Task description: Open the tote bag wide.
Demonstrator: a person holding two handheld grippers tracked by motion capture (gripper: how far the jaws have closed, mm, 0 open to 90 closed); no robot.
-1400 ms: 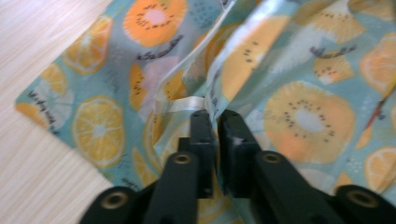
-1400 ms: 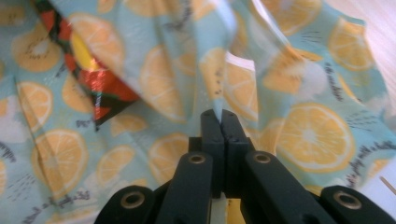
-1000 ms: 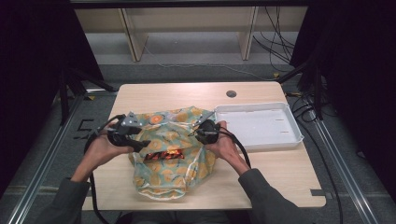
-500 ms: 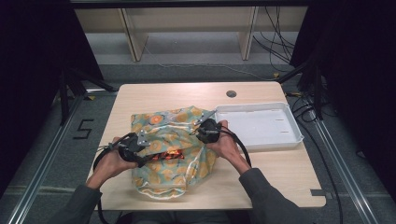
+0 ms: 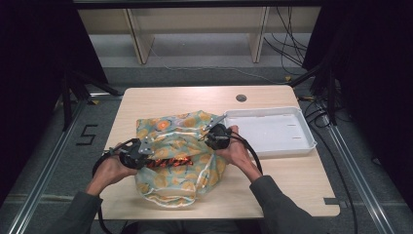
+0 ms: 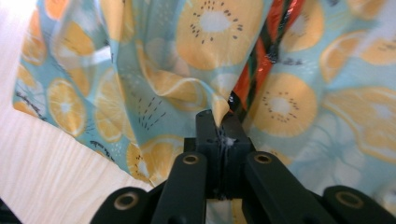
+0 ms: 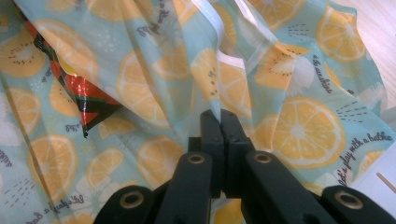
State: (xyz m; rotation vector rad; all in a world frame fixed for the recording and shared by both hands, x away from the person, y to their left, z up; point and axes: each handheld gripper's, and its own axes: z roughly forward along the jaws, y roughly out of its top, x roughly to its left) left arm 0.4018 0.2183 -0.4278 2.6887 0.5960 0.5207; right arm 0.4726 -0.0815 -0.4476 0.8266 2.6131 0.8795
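Observation:
A clear plastic bag (image 5: 181,155) printed with orange slices on pale blue lies crumpled in the middle of the table. Inside it shows a red and black shiny packet (image 5: 168,162) (image 6: 254,70) (image 7: 77,95). My left gripper (image 5: 141,158) (image 6: 220,122) is at the bag's left side, shut on a fold of its film. At the bag's right edge my right gripper (image 5: 210,139) (image 7: 220,119) is also shut on a pinch of the film. Both hands hold the bag stretched between them.
A white shallow tray (image 5: 302,127) stands to the right of the bag, close behind the right hand. A round grommet hole (image 5: 241,98) is in the wooden table (image 5: 292,185) near its far edge. Cables trail from both grippers.
My left gripper has moved down and to the left toward the table's near side, pulling the bag's left edge with it. The right gripper has stayed where it was.

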